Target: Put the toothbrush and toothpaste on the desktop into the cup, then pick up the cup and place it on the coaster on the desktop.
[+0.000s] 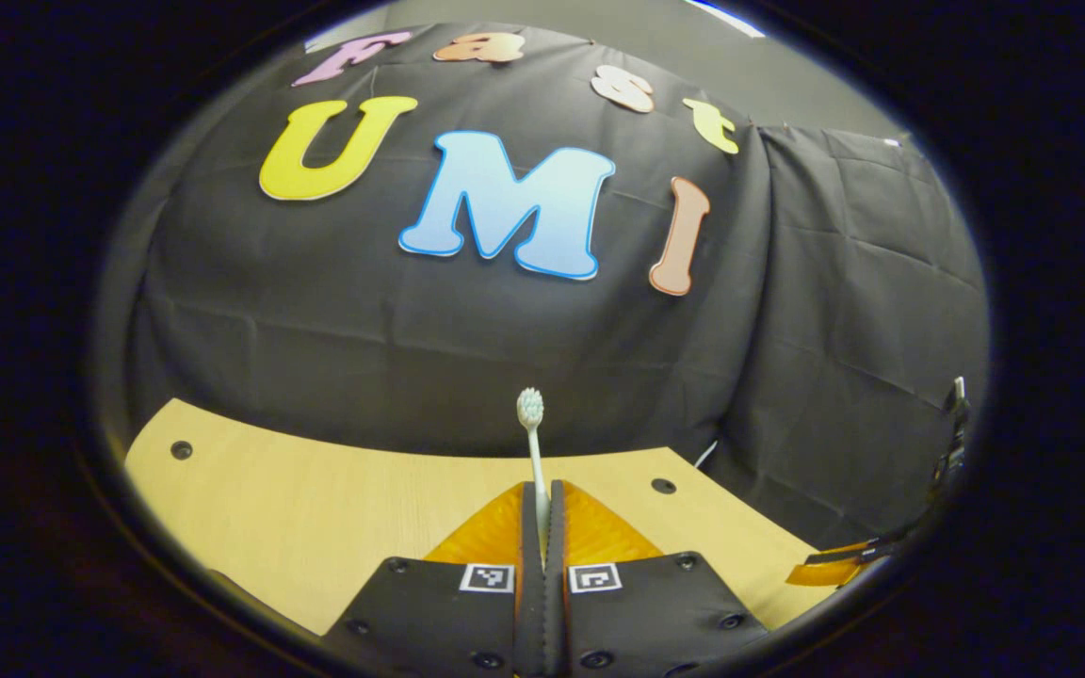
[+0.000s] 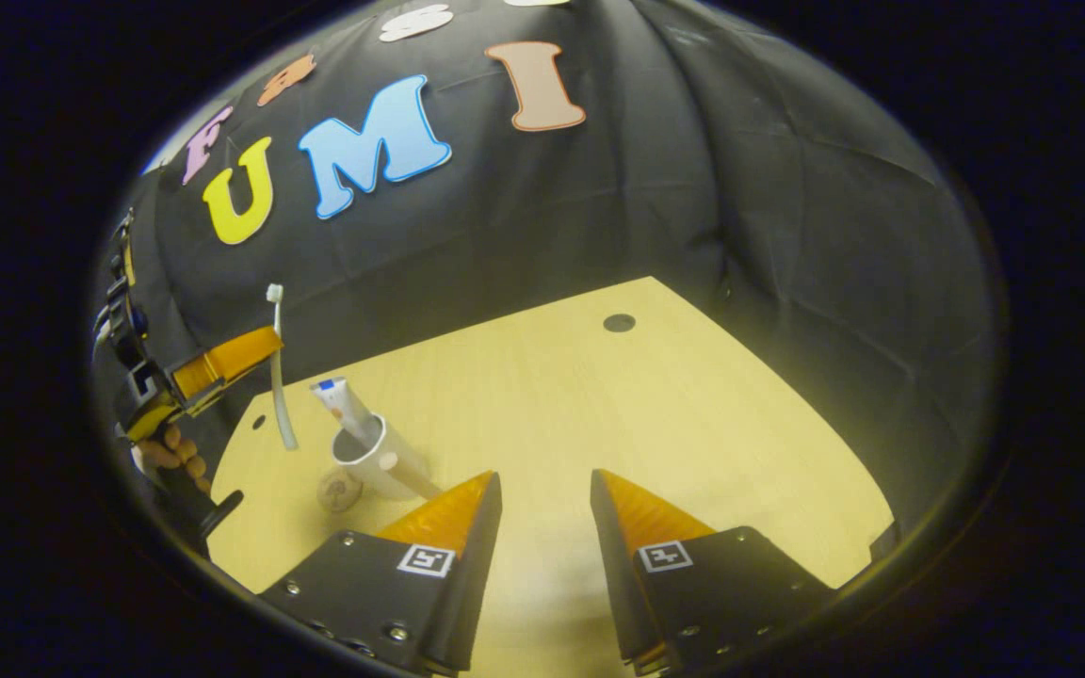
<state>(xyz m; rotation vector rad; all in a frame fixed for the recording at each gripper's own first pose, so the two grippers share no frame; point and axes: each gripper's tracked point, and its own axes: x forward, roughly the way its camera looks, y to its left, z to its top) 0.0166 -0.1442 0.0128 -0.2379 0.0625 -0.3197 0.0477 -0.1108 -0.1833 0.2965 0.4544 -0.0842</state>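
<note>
In the left gripper view my left gripper point(image 1: 542, 492) is shut on a white toothbrush point(image 1: 533, 443), which stands upright with its bristle head on top. The right gripper view shows that same left gripper point(image 2: 265, 356) holding the toothbrush point(image 2: 281, 395) in the air, up and left of a white cup point(image 2: 380, 463). The cup stands on the desktop with the toothpaste tube point(image 2: 340, 400) leaning out of it. A small round coaster point(image 2: 339, 490) lies just left of the cup's base. My right gripper point(image 2: 544, 480) is open over bare wood to the right of the cup, holding nothing.
The light wooden desktop point(image 2: 655, 424) has small dark holes point(image 2: 618, 322) and ends at black cloth walls behind and on the right. A hand point(image 2: 169, 454) grips the left gripper's handle. The right gripper's finger point(image 1: 830, 568) shows low at the right edge.
</note>
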